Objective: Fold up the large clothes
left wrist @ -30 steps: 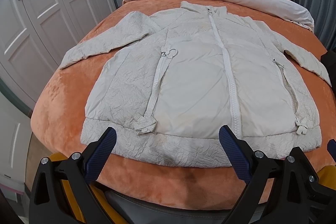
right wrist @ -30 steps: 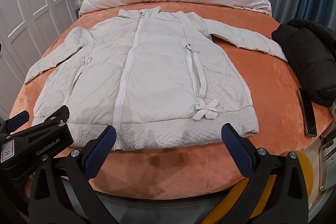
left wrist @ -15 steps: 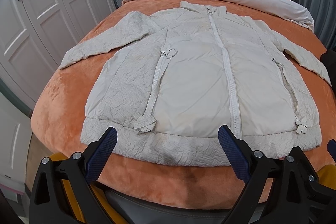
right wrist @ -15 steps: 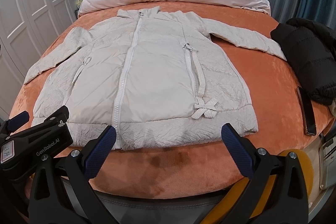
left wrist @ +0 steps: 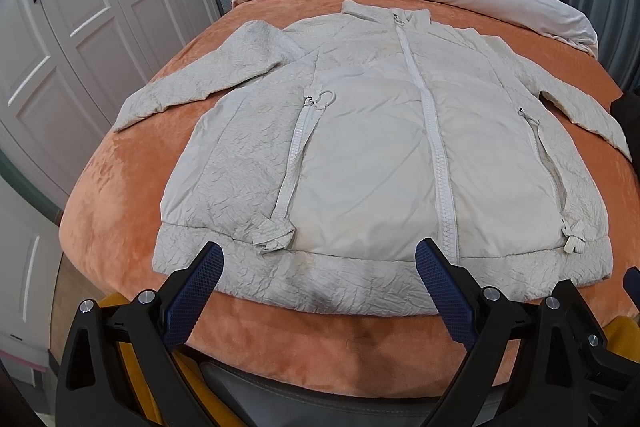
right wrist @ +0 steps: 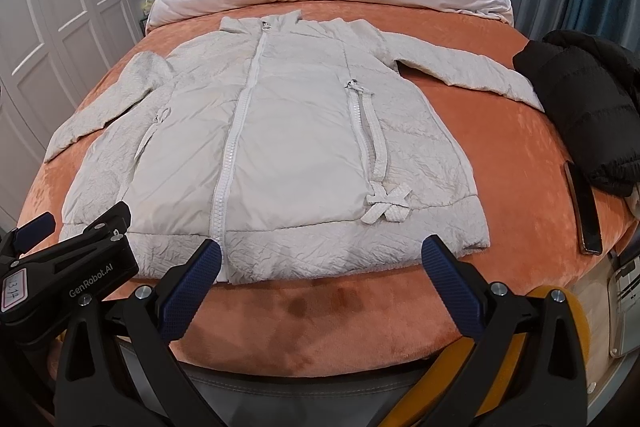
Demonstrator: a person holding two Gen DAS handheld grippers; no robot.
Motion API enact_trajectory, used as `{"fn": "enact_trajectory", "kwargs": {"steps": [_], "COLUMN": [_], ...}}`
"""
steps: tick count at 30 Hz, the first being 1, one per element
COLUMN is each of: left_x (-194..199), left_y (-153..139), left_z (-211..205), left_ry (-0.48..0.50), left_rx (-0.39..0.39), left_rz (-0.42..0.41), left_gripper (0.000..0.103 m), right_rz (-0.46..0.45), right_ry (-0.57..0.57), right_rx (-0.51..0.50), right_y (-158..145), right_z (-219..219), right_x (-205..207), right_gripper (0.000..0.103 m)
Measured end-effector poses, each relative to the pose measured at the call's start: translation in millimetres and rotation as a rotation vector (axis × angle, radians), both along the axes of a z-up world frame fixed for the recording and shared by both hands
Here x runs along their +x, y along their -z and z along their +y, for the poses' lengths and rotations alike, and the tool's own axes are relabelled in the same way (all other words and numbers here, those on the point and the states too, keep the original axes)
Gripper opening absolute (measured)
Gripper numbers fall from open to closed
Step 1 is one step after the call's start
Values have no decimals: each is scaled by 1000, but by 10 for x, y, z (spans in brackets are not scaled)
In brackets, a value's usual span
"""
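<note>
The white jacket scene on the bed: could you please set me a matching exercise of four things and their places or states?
Things:
1. white jacket
2. black jacket
3. phone
4. right tongs

Places or states:
A. crumpled in a heap at the bed's right edge
B. spread flat, zipped, sleeves out
C. open, holding nothing, near the hem
D. lying flat just in front of the dark heap

Pairs: 1-B, 2-A, 3-D, 4-C
</note>
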State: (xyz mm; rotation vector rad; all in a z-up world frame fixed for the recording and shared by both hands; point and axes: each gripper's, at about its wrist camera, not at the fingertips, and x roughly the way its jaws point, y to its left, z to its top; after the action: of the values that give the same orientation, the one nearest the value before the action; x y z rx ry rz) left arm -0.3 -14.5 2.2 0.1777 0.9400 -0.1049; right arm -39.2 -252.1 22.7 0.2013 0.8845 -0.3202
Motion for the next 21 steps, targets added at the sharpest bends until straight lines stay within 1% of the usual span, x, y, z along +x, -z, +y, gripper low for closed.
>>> {"fn": "enact_trajectory", "kwargs": {"steps": [4,7,10,13,15,16,18,19,21], "left_x": [-1,46,170,379,568,656,849,931,1106], "left_y": [10,66,79,70,62,57,61,71,105], "left_z": [-10,10,98,268,386,425,499,532,600], "left_ry": [2,2,-35,-86,-129,-144,-162,-169,-189], "left_rx": [1,-14,-27,-56,-70,-77,-86,-85,-92], "left_rz": [8,34,34,28,32,34,30,29,41], "left_gripper": [94,96,96,96,96,96,96,96,96], "right_rz": [4,10,-4,-32,-52,-57,-63,-65,-67], "right_ry": [-8,-31,-7,62,129,159,257,291,424], "right_rx": [2,8,14,3,28,54,133,161,247], "right_y": [17,80,113,84,79,95,179,215,349], "right_z": [-4,-55,-327,-870,-1419,-1683,-2380,-2599,-3251], "right_x": [3,61,143,325,516,610,843,914,1079], "right_gripper": [98,98,98,98,98,98,98,98,98]}}
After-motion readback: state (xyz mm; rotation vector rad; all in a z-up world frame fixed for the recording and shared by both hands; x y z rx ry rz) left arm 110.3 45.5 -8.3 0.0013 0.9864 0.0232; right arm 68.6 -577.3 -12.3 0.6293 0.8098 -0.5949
